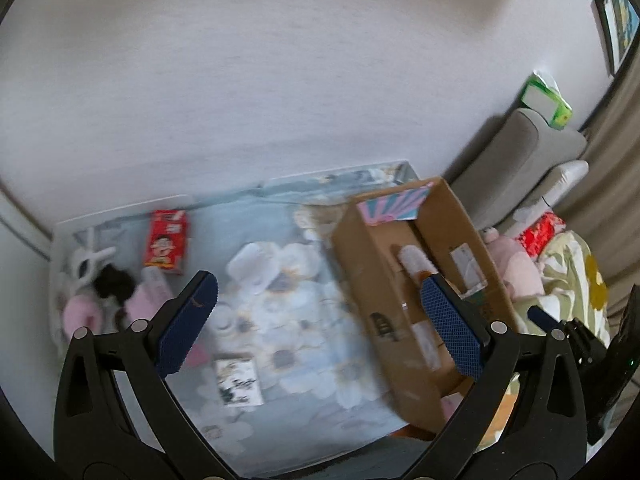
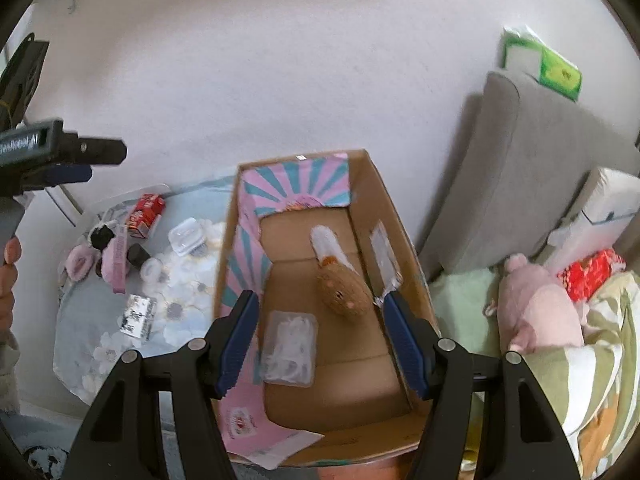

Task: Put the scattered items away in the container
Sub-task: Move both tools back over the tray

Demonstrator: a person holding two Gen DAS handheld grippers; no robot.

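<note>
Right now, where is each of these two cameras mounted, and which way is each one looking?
Left wrist view: sits on the left gripper, looking down past its open fingers at the flowered cloth with the red carton; the other gripper's edge shows far right.
Right wrist view: sits on the right gripper, looking down into the cardboard box at the brown plush toy; the person's hand shows far left.
Both show the box, cloth, carton and pink plush.

One cardboard box (image 2: 372, 200) holds two items: brown plush (image 2: 344, 288), clear packet (image 2: 288, 348).
</note>
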